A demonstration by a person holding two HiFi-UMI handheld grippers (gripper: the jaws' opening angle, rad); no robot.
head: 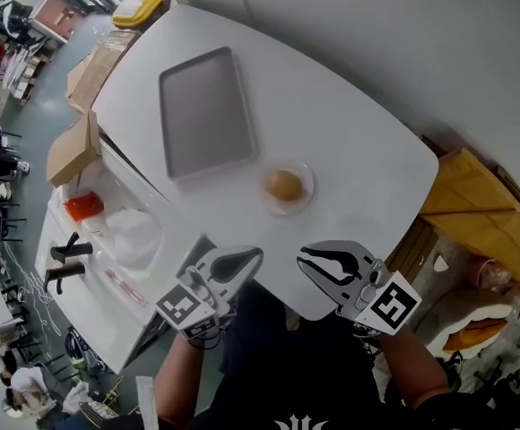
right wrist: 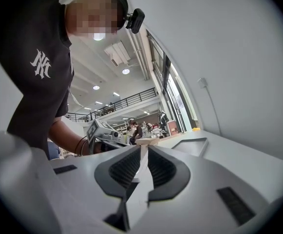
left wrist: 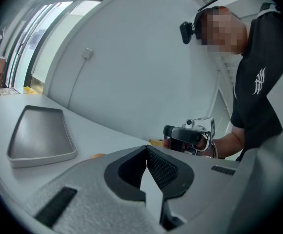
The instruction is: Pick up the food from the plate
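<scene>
Now, L gripper (head: 256,256) & R gripper (head: 303,258) shut, empty; tray (head: 208,110) beside plate (head: 307,176) w/ food (head: 283,184).

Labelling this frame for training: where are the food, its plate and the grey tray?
food (head: 283,184), head view, its rounded top.
plate (head: 309,183), head view, bare right rim.
grey tray (head: 204,115), head view, flat middle.

The left tool (left wrist: 147,150) hides nearly all of the food (left wrist: 97,155) in its own view.
</scene>
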